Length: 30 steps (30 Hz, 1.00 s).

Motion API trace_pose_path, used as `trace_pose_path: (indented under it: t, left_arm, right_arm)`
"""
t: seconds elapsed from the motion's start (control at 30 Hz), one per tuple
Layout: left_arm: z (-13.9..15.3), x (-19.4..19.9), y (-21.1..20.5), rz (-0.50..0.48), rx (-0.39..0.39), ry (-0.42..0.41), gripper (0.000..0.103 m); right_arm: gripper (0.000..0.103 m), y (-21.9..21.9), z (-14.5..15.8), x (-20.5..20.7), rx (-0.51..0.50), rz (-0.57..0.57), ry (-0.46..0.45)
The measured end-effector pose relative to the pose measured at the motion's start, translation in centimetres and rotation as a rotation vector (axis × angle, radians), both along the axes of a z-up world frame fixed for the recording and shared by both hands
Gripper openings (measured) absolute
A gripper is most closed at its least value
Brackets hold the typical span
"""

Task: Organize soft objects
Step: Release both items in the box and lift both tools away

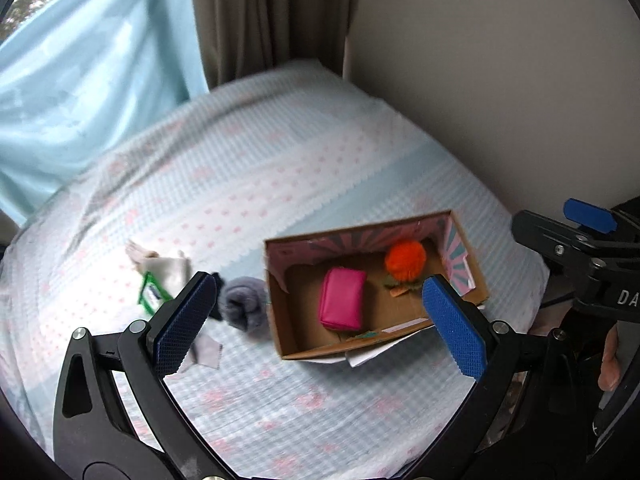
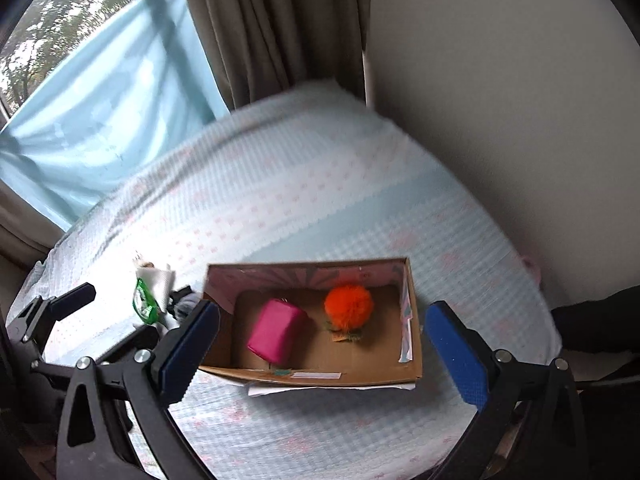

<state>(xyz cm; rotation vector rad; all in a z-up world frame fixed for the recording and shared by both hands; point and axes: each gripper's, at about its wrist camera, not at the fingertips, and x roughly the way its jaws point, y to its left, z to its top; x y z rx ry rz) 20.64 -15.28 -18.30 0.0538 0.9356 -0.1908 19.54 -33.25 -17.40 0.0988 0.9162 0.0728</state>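
An open cardboard box (image 1: pixel 280 312) (image 2: pixel 320 378) sits on the bed. Inside lie a pink pouch (image 1: pixel 343 298) (image 2: pixel 277 334) and an orange fluffy ball (image 1: pixel 405 259) (image 2: pixel 348 306). Left of the box lie a grey-blue rolled sock (image 1: pixel 244 307) (image 2: pixel 186 305), a green-edged packet (image 1: pixel 151 295) (image 2: pixel 144 300) and a pale cloth (image 1: pixel 168 270) (image 2: pixel 158 280). My left gripper (image 1: pixel 320 320) is open and empty, above the box's left part. My right gripper (image 2: pixel 326 354) is open and empty above the box; it also shows at the right edge of the left wrist view (image 1: pixel 592 240).
The bed has a pale blue and pink dotted cover (image 1: pixel 240 184) (image 2: pixel 280 200). A wall (image 1: pixel 500 60) (image 2: pixel 500 80) runs along its right side. A brown curtain (image 1: pixel 272 12) (image 2: pixel 272 20) and a light blue cloth (image 1: pixel 92 80) (image 2: pixel 112 112) hang behind.
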Motion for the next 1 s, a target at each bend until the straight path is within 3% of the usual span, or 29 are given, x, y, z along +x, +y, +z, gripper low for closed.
trace_pose_path:
  t: [0.27,0.53,0.77,1.0]
  left_arm:
    - [5.8,-5.6,5.4,0.032,-0.053,-0.131,0.103]
    - [9.1,-11.5,12.6,0.075,-0.041,-0.216,0.102]
    - [9.7,-14.7,19.2,0.125,-0.059,-0.225,0.102]
    - [8.4,-16.1,25.4,0.159,-0.072,-0.204,0.102]
  right_arm:
    - [0.103,3.4,5.3,-6.6,-0.053,-0.013,-0.140]
    - [0.103,7.5,7.2,-12.3,-0.066,-0.045,-0.226]
    - [0.103,11.7,7.6,-15.1,-0.047,-0.056,-0.270]
    - [0.103,16.8,6.1,-15.6,-0.042,-0.048,-0.237]
